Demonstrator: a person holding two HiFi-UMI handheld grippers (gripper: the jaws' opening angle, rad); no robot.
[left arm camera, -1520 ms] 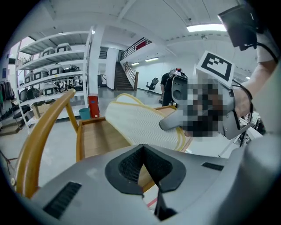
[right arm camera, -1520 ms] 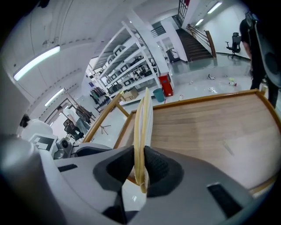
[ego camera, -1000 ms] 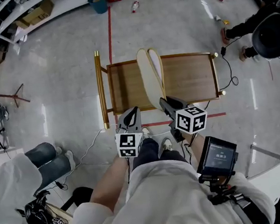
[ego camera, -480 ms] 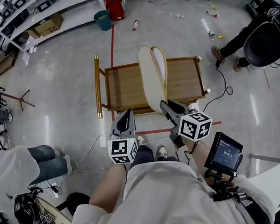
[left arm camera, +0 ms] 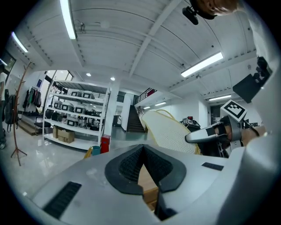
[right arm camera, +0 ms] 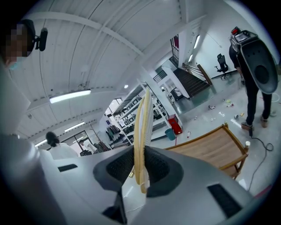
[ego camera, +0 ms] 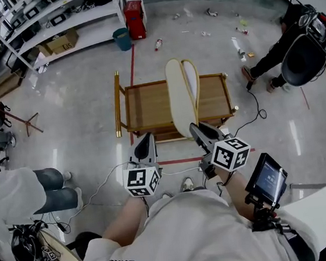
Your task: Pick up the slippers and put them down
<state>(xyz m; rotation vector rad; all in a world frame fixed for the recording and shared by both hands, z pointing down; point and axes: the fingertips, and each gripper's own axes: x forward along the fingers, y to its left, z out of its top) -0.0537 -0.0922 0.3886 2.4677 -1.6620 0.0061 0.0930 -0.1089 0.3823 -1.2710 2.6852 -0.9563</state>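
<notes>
Both grippers have come up toward the head camera since the earlier frame, and the slippers (ego camera: 180, 98) have risen with the right gripper (ego camera: 197, 130). They now hang in the air above the wooden table (ego camera: 148, 102) rather than low over its top.

In the right gripper view the jaws are clamped on the near end of the pair. The two cream slippers are pressed flat together and stand on edge between the black pads. Seen from the head, the ribbed sole of one faces the person's left and a yellow rim shows on the other side.

The left gripper (ego camera: 145, 140) hovers just beside the right one, on the near side of the table. Its jaws are together at the tips with nothing between them, and only the table's wood shows through the gap lower down.

What the put-down turns on is the slippers' long axis. It runs straight away from the person, out from the right jaws, and crosses the table's short width, with the far tip reaching past the back rail. The table lies ahead of and below the right jaws, so it looks as if the right hand alone has to lower the pair. It should probably draw them back a little so the far end lands on the wood and not on the rail.
</notes>
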